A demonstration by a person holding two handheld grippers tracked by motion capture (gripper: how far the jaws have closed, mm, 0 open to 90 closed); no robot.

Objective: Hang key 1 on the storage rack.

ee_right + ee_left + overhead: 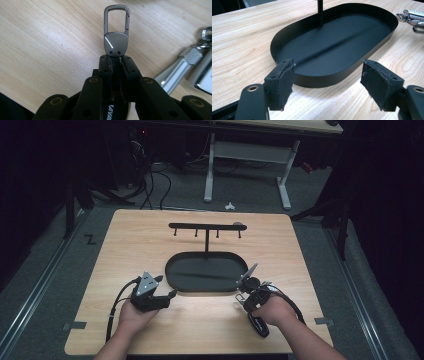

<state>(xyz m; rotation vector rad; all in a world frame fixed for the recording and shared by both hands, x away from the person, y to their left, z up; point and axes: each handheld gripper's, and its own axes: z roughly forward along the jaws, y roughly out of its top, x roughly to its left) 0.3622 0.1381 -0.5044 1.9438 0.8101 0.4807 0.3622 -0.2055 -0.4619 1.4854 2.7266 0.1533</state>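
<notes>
A grey metal carabiner clip (116,32) with a strap tail is pinched between the pads of the right gripper (115,67), its snap loop sticking out past the jaw tips above the pale wooden table (45,42). The jaws are drawn in narrow on the strap end, which runs down between them. Just to the side of the clip lies a cluster of silvery metal keyring pieces (190,67) on the wood, close to the right jaw but apart from it. In the high view the right gripper (248,282) sits at the near right end of a black oval tray (172,270), close beside its rim. A thin black post rises from the tray's far side to a black hook bar (207,226) with small pegs hanging under it. The left gripper (170,295) rests at the tray's near left corner. In its own view its two padded jaws (327,82) stand apart with bare wood and the tray's near wall (322,80) between them, gripping nothing. The same shiny pieces (412,18) lie beyond the tray's far end.
</notes>
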